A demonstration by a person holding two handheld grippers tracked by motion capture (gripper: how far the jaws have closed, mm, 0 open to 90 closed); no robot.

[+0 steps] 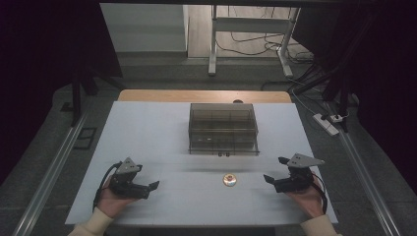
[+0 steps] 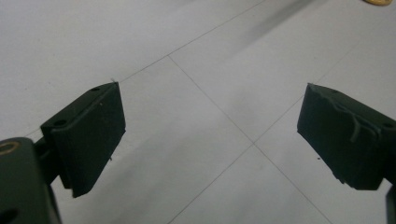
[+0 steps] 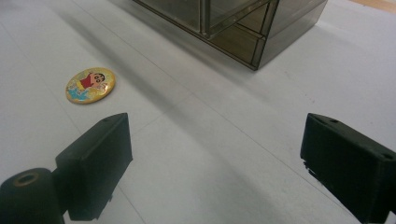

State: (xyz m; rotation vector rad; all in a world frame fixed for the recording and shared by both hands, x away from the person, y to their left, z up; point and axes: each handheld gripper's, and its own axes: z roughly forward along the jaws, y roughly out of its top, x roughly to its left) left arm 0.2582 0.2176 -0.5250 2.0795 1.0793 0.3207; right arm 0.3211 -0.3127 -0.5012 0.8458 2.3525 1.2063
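My jaws on both the left gripper [image 1: 153, 185] and right gripper [image 1: 268, 178] stand wide apart and empty over the table [image 1: 162, 132]; the badge [image 1: 229, 180] lies between them, before the box [image 1: 223, 128], best approached low and square.

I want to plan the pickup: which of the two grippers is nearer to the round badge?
The right gripper is nearer to the cartoon badge; the left gripper lies farther off across the white table.
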